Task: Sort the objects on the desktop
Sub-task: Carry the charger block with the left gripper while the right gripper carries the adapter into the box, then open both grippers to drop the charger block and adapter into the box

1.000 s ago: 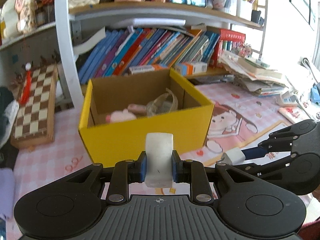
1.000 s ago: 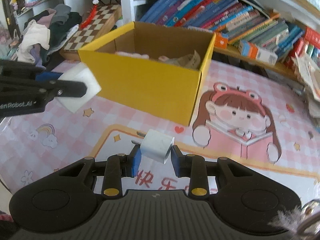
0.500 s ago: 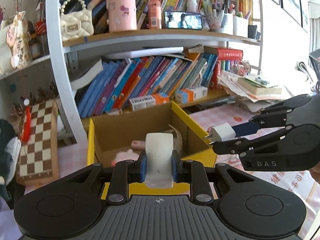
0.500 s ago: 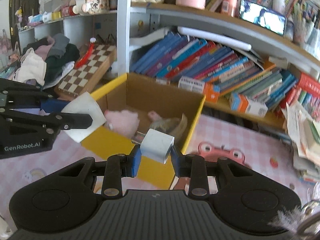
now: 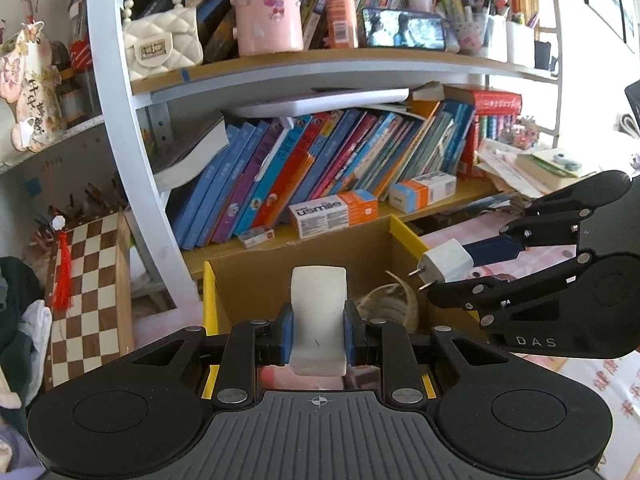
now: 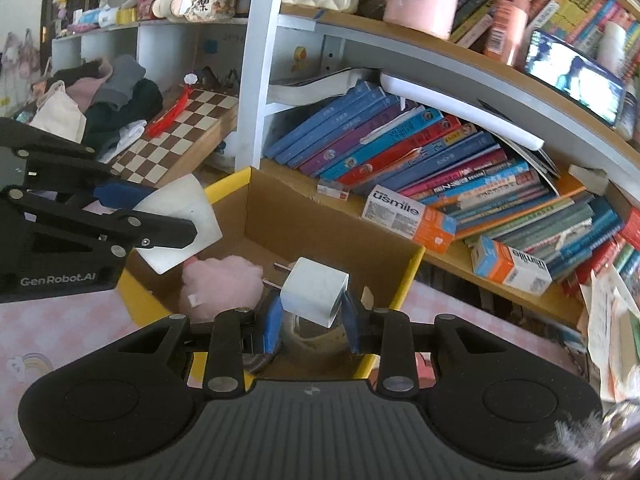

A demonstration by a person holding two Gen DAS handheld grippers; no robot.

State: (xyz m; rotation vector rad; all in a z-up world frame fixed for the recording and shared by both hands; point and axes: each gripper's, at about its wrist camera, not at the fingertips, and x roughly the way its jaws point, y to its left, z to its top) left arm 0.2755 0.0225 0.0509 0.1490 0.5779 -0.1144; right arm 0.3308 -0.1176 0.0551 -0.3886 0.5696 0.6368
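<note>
A yellow cardboard box (image 5: 404,233) (image 6: 412,260) stands open on the pink desk below both grippers. My left gripper (image 5: 318,338) is shut on a white eraser block (image 5: 318,316) and holds it above the box; it also shows in the right wrist view (image 6: 184,220). My right gripper (image 6: 312,316) is shut on a white plug adapter (image 6: 314,296) over the box's right part; the adapter shows in the left wrist view (image 5: 446,262). Inside the box lie a pink plush (image 6: 224,284) and a coiled tape (image 5: 388,304).
A bookshelf with leaning books (image 5: 320,172) and small cartons (image 5: 334,212) stands right behind the box. A chessboard (image 5: 86,292) leans at the left beside a pile of clothes (image 6: 108,96). Loose papers (image 5: 520,168) lie at the right.
Both grippers have risen and moved forward from in front of the box to above its opening, each holding its object. The shelf now fills more of both views.
</note>
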